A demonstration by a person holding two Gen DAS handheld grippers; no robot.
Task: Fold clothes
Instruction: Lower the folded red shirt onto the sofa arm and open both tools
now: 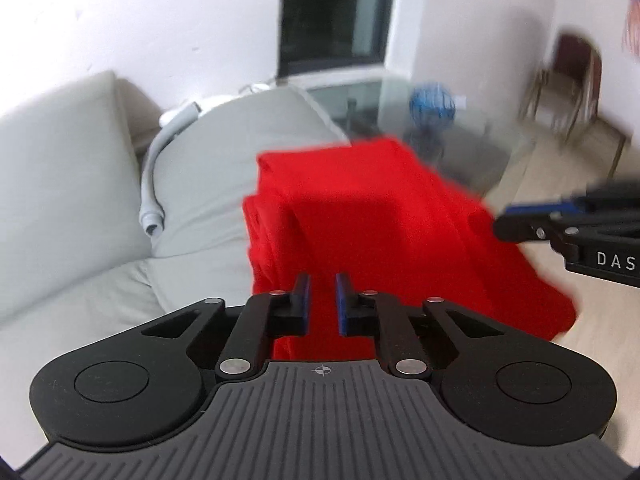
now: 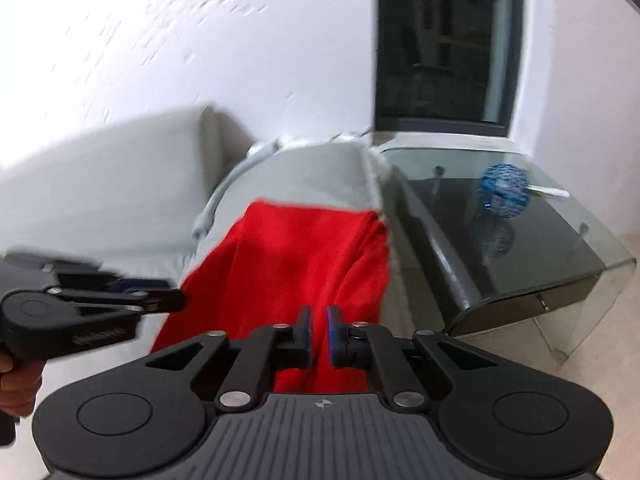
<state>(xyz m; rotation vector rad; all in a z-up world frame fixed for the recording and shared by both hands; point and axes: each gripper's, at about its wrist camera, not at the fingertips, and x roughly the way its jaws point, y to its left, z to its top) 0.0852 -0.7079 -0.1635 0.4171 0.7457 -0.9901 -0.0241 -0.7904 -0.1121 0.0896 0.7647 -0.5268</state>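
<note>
- We have a red garment point(image 1: 372, 216) draped over the arm of a pale grey sofa point(image 1: 72, 152); it lies just ahead of both pairs of fingers and spills down the side nearest us.
- Our left gripper point(image 1: 322, 304) points straight at the cloth. Its blue-padded fingers point(image 1: 305, 300) stand a narrow gap apart, with red showing through the gap. We cannot tell whether they have pinched a layer or only sit in front of it.
- Our right gripper point(image 2: 318, 334) is much the same: fingers point(image 2: 333, 332) close together, a thin slit between them, red cloth directly beyond the tips. Here too we cannot tell if anything is held.
- In the left view the right gripper comes in from the right of our fingers, its tip at the garment's edge; in the right view the left gripper comes in from the left, its tip at the opposite edge.
- We judge the folding to be partly done: to the left of the left fingers the cloth shows stacked layers, which suggests at least one fold is in.
- The rest is loose. The cloth hangs in soft creases and its lower edge runs uneven, so we judge that squaring and a final fold or two remain.
- Beyond the cloth, to the right of the right fingers, stands a glass table point(image 2: 560, 276) carrying a blue mesh ball point(image 2: 505, 190).
- Both views are blurred, so fine detail at the fingertips is unclear.
</note>
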